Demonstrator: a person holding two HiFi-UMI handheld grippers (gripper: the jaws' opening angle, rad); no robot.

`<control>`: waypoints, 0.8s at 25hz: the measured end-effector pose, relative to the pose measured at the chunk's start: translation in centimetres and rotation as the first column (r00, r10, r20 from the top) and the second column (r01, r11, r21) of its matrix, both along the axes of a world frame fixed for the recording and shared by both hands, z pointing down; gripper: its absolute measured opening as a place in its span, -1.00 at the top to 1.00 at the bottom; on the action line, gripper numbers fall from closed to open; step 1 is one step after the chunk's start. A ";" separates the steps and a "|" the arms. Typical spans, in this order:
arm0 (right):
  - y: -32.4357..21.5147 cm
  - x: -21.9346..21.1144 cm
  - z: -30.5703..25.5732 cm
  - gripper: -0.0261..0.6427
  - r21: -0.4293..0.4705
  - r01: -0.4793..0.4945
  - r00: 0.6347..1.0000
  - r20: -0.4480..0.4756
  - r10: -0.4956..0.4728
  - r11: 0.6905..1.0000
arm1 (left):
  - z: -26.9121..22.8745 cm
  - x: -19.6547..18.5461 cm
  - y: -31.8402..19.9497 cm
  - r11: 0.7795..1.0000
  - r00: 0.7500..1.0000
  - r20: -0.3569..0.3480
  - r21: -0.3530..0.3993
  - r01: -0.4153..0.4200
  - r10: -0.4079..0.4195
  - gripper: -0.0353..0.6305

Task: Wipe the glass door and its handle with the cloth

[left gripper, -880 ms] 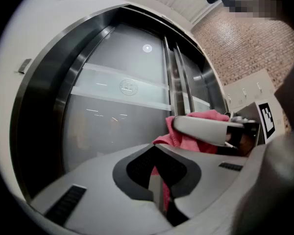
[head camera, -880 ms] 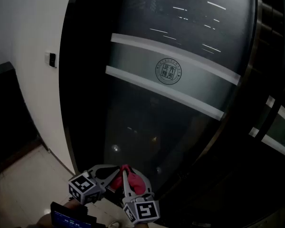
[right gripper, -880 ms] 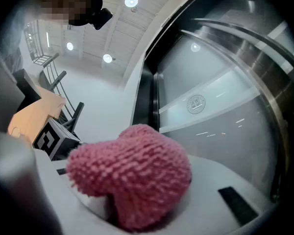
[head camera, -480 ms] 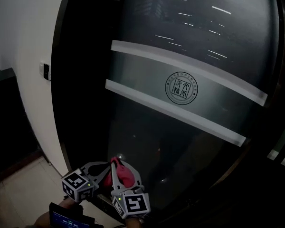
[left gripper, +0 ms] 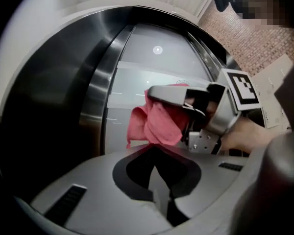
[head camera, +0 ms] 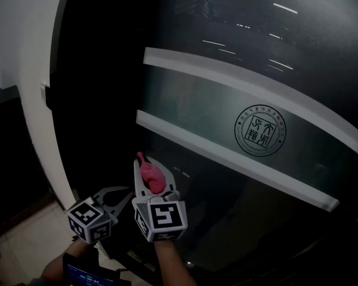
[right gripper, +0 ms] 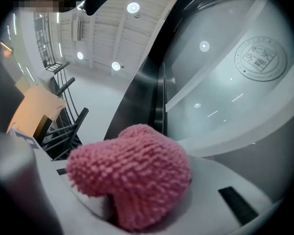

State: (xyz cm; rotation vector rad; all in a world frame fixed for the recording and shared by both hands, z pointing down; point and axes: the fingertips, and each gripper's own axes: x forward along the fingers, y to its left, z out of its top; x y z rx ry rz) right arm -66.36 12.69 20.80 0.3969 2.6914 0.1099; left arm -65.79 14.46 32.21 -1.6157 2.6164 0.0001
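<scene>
Fingers: the right gripper (head camera: 151,176) has them pinching a fluffy pink knitted cloth (right gripper: 132,175) hard. On the left gripper (left gripper: 154,153) the tips are pressed together with nothing between.
Cloth position: up in front of the lower part of the tall dark curved glass door (head camera: 227,58), just under the lower frosted white band (head camera: 227,155). Touching the pane or a hair off it, can't tell.
Done so far: nothing to show for it, since no wiped streak or damp patch reads on that dark glass.
Left to do: by my reckoning nearly everything, the whole pane and the handle too.
Handle: a brushed-metal upright (left gripper: 95,106) runs beside the pane, and it could be handle or frame, can't say which.
Cloth look: bunched into a nubbly ball with looped pile, dry-looking. A loose flap hangs from the jaws in the left gripper view.
Door look: glossy, mirroring ceiling lights, with a round seal emblem (head camera: 259,130) between the bands.
Left gripper's place: low, just beside the right one.
</scene>
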 end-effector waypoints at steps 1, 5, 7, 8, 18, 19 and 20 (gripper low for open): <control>0.5 -1.3 -0.7 0.78 0.008 -0.002 1.000 -0.006 0.002 1.000 | -0.2 -0.9 0.0 1.000 1.000 0.000 0.005 -0.010 0.010 0.87; 2.1 -6.3 -2.7 0.78 0.066 -0.028 1.000 0.007 0.027 0.997 | -1.1 -4.2 0.2 0.998 0.998 0.009 0.017 -0.063 0.063 0.87; 2.1 -8.4 -3.7 0.78 0.077 -0.057 0.998 0.021 0.056 0.995 | -1.8 -5.3 -0.1 0.994 0.994 0.020 0.016 -0.106 0.106 0.87; 1.9 -9.3 -4.2 0.78 0.082 -0.073 0.997 0.024 0.071 0.994 | -2.3 -5.7 -0.2 0.992 0.992 0.020 0.020 -0.126 0.125 0.87; -6.6 -6.2 -5.2 0.78 0.053 -0.295 0.955 0.042 0.294 0.954 | -2.9 -5.5 -5.2 0.952 0.953 0.013 0.057 -0.302 0.302 0.87; -7.6 -5.0 -5.2 0.78 0.062 -0.311 0.950 0.039 0.310 0.948 | -3.0 -4.8 -6.1 0.944 0.946 0.009 0.059 -0.324 0.324 0.87; -8.7 -3.6 -5.2 0.78 0.072 -0.329 0.944 0.035 0.328 0.942 | -3.0 -4.1 -7.1 0.937 0.938 0.007 0.059 -0.345 0.346 0.87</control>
